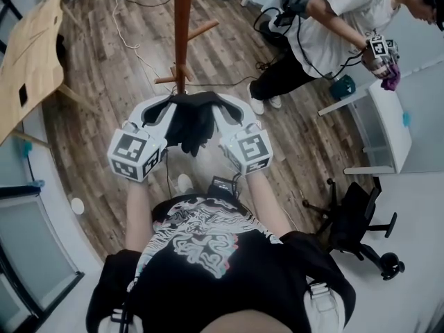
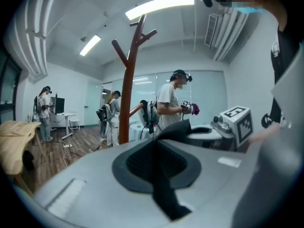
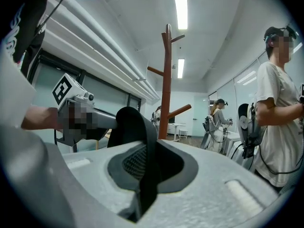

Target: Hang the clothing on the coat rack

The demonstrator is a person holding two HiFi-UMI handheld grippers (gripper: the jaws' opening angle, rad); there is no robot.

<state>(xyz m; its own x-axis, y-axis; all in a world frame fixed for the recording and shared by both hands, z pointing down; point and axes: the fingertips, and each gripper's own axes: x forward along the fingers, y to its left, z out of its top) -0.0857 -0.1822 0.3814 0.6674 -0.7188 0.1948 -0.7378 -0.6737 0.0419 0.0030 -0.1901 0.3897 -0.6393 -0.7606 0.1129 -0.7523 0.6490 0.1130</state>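
Two holds: left gripper [image 1: 166, 109] and right gripper [image 1: 227, 109], jaws pinching black clothing [image 1: 191, 127], near coat rack [image 1: 182, 33].

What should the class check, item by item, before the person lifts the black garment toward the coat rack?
1. Left gripper shut on the black garment: ok.
2. Right gripper shut on the same garment: ok.
3. Coat rack upright, ahead of both grippers: ok.
4. A bare peg is available: ok.
5. Collar or hanging loop located on the garment: cannot tell, as it hangs bunched.
6. Bystander stands apart from the rack: ok.
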